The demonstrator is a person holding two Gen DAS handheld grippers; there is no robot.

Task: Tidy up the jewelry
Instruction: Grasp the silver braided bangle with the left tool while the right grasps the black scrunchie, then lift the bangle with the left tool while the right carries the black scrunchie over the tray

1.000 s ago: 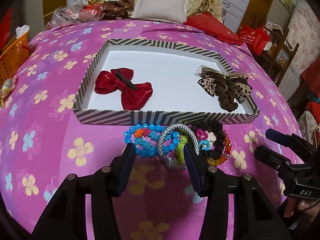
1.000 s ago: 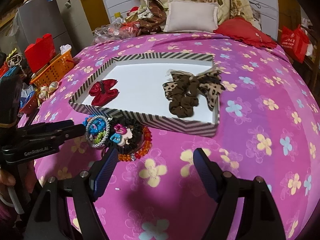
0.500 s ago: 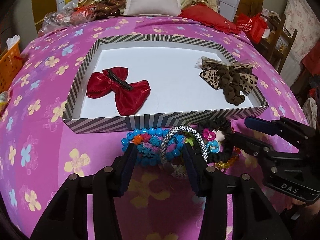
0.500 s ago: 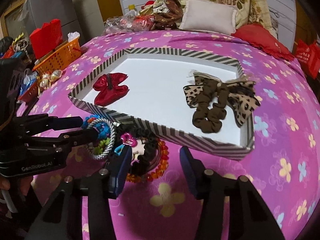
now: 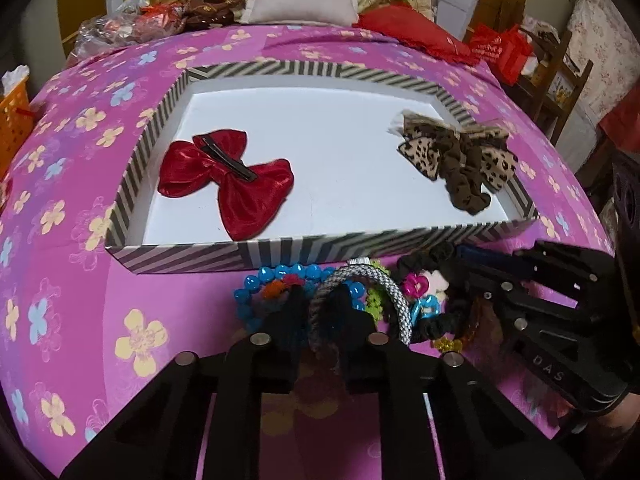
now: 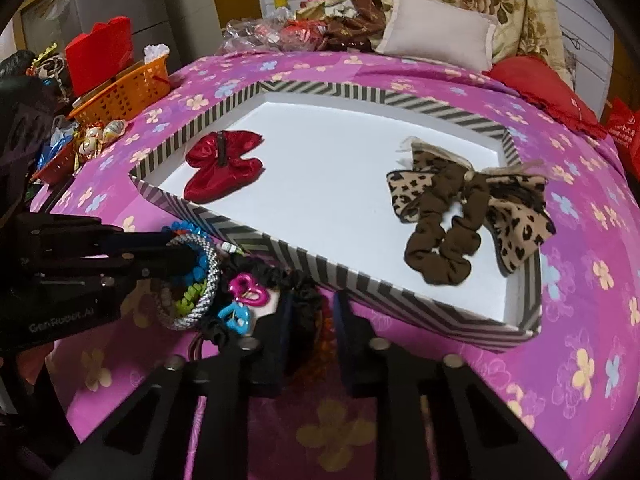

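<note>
Clamped left claw (image 5: 316, 320) on grey rope bracelet (image 5: 394, 294), right claw (image 6: 310, 316) on black scrunchie (image 6: 298, 286); best separated slowly before tray (image 5: 320, 250) ahead.

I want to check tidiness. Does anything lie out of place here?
Yes. A tangled pile of bracelets and a black scrunchie lies on the bedspread outside the striped tray, whereas both bows lie inside.
</note>
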